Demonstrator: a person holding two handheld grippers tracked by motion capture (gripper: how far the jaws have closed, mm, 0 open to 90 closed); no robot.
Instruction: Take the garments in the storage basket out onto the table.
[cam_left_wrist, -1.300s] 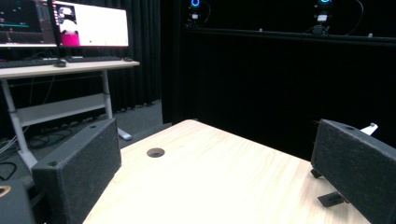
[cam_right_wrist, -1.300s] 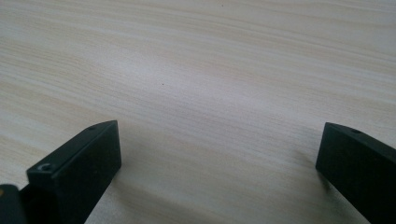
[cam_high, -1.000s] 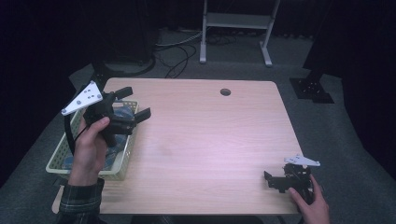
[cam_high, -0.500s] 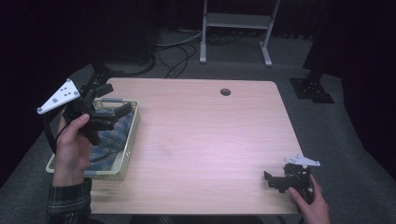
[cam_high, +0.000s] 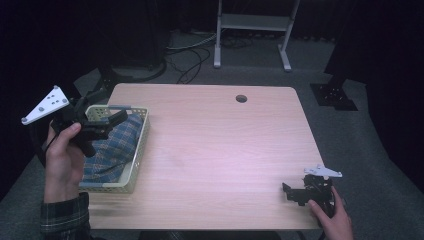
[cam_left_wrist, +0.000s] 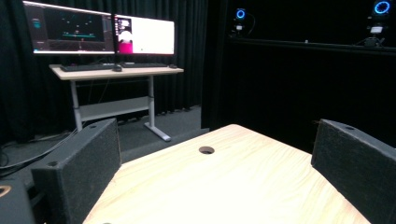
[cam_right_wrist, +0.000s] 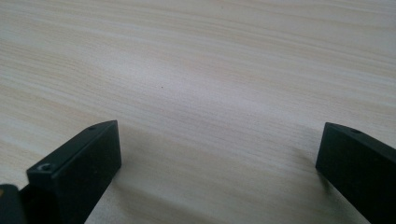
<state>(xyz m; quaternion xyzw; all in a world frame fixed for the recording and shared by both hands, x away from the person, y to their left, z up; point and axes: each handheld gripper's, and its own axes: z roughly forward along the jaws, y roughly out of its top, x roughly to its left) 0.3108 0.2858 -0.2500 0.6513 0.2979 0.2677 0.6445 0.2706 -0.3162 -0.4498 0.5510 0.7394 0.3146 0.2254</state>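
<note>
Pale wood fills the space between our right tool's (cam_right_wrist: 219, 154) jaws, which stand wide apart with nothing between them. From the high view we see that right tool (cam_high: 300, 192) resting low at the near right corner of the desk (cam_high: 220, 150), our right hand (cam_high: 331, 215) behind it at the near edge.

At the near left, our left hand (cam_high: 62, 160), in a plaid sleeve (cam_high: 62, 220), holds the left tool (cam_high: 112, 122) above the left edge of the desk, over a basket (cam_high: 135, 165). Its grey plate (cam_high: 46, 104) tilts up to the left. Its jaws are spread too, empty, and point across the desk; in the left gripper view they (cam_left_wrist: 215, 163) frame bare wood.

That yellowish mesh basket sits at the left edge of the desk, with a blue plaid cloth (cam_high: 112, 150) lying inside it.

Farther on, a round hole (cam_high: 241, 98) pierces the desk near its far edge. Beyond the desk lie cables (cam_high: 192, 55) on grey floor and the legs of a white stand (cam_high: 252, 27). The left gripper view shows a second desk (cam_left_wrist: 116, 72) against black curtains, carrying two lit monitors (cam_left_wrist: 98, 33) and a keyboard (cam_left_wrist: 86, 67).
</note>
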